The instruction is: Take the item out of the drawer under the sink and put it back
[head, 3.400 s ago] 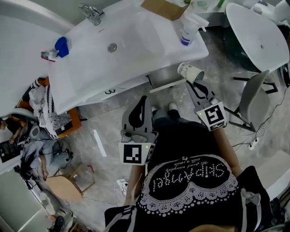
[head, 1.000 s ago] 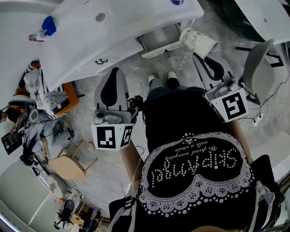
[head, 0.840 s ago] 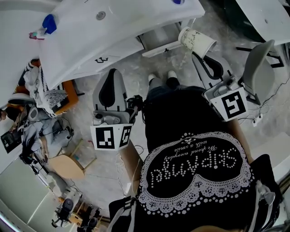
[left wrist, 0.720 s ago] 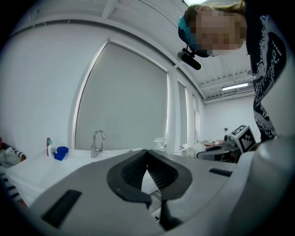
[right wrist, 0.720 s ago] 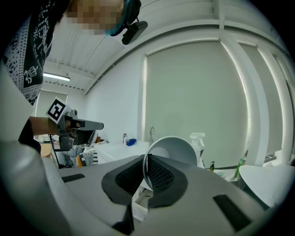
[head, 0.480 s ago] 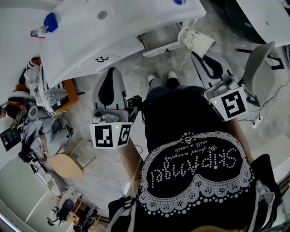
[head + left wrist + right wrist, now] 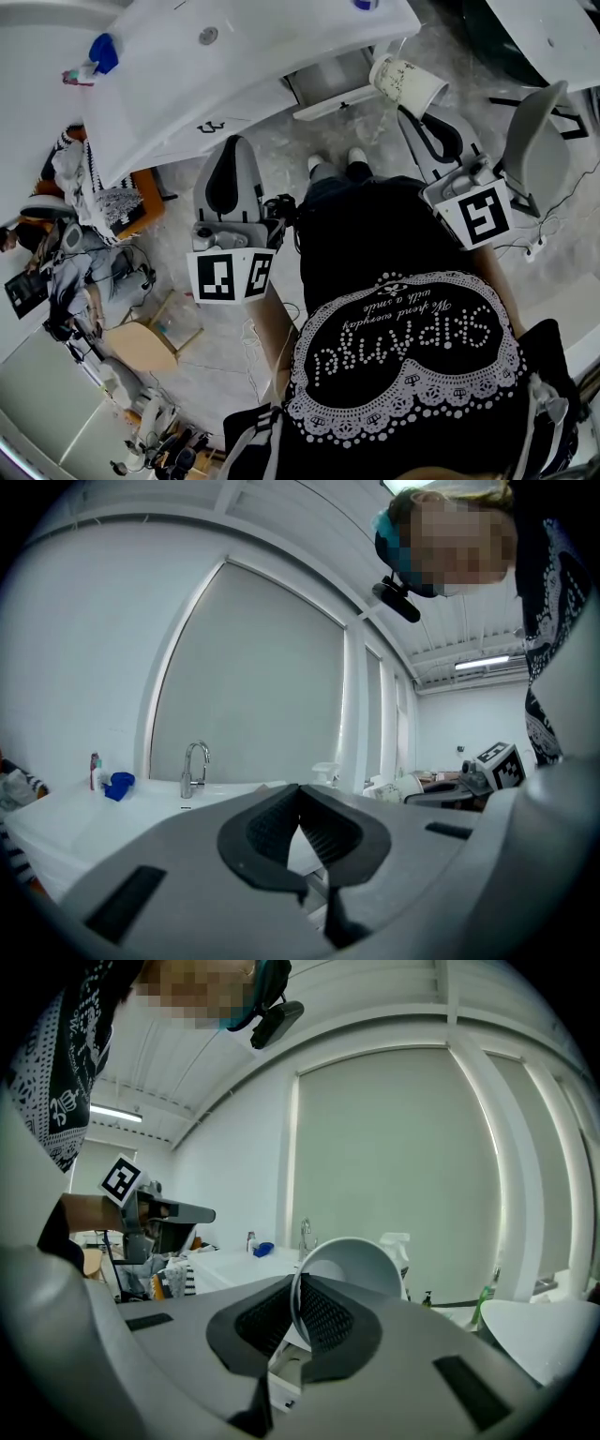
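Bright, even, diffuse light fills every view, and shadows are faint. A ceiling strip lamp [image 7: 483, 664] glows toward 3 o'clock in the left gripper view. The white sink [image 7: 234, 66] nearly washes out at 11 o'clock of the head view. Fisheye bending curves the edges and the gripper views' corners go black. The near left claw [image 7: 300, 799] and right claw [image 7: 293, 1312] look soft, and the cup [image 7: 361, 1269] shows no glare.

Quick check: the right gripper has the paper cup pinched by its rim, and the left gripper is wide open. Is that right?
Not quite. The left gripper is not wide open: the left gripper view shows its jaws closed together with nothing between them. The rest holds: the right gripper has the paper cup pinched by its rim.
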The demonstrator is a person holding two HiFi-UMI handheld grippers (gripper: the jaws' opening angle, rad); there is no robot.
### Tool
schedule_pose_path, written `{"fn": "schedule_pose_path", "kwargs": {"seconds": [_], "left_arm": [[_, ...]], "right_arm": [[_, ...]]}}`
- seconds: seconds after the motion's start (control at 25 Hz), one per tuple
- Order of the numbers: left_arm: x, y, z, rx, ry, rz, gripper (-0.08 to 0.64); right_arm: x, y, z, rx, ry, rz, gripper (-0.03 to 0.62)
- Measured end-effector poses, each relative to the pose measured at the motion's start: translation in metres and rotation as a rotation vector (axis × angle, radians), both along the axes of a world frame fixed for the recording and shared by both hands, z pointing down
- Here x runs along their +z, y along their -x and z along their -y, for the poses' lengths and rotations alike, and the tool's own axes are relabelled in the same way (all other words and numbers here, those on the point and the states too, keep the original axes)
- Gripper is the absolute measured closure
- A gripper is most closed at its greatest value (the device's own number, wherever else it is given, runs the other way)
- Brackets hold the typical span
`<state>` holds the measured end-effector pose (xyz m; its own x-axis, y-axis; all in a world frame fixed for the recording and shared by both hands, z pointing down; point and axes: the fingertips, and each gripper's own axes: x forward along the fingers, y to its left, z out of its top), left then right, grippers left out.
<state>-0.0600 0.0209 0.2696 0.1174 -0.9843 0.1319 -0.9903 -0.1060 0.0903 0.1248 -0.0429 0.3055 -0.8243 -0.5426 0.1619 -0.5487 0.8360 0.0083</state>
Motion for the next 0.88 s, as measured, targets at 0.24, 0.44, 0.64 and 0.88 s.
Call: {"fn": "schedule_pose_path", "kwargs": {"seconds": [0.24, 0.44, 0.64, 0.88], "left_arm": [[-0.001, -0.008, 0.010, 0.028, -0.007, -0.004, 0.554], [-0.004, -0.008, 0.013, 0.027, -0.017, -0.016, 0.554], [-0.006, -0.003, 0.006, 0.001, -0.025, -0.027, 0.554], [-0.005, 0.008, -0.009, -0.044, -0.029, -0.036, 0.554]], "right_arm": [[0.000, -0.010, 0.003, 0.029, -0.004, 0.006, 0.568], [-0.001, -0.009, 0.003, 0.027, -0.009, -0.001, 0.568], [-0.002, 0.004, -0.003, -0.019, -0.019, -0.015, 0.568], [-0.004, 0.016, -0.009, -0.066, -0.028, -0.021, 0.568]]}}
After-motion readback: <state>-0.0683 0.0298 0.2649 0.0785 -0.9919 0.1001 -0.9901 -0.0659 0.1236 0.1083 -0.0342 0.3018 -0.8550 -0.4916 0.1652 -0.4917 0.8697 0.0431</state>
